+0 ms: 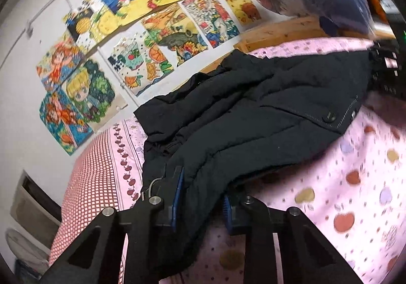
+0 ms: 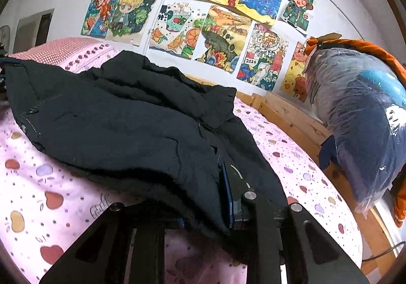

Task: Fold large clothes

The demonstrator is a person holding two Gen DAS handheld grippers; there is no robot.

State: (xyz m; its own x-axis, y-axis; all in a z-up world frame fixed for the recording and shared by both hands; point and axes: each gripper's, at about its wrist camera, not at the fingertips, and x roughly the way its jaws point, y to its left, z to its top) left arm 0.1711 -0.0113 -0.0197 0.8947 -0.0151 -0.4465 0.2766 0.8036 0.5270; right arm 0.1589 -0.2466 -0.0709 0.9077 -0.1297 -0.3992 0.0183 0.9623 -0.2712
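Lying bunched across the pink apple-print bedsheet (image 2: pixel 50 197), a black padded jacket (image 2: pixel 121 126) is held at two points along its near edge. In the left wrist view, a fold of the jacket (image 1: pixel 253 111) is clamped between the blue pads of the left gripper (image 1: pixel 201 204), the dark fabric hanging down between the fingers. In the right wrist view, the hem is pinched by the right gripper (image 2: pixel 206 210), its left pad largely buried under cloth. A snap button (image 1: pixel 329 116) is seen on the stitched placket. Children's drawings (image 2: pixel 203 17) are pinned on the white wall, a wooden bed frame (image 2: pixel 291 116) runs along the sheet's far side, and a plastic-wrapped bundle (image 2: pixel 360 116) is propped on it.
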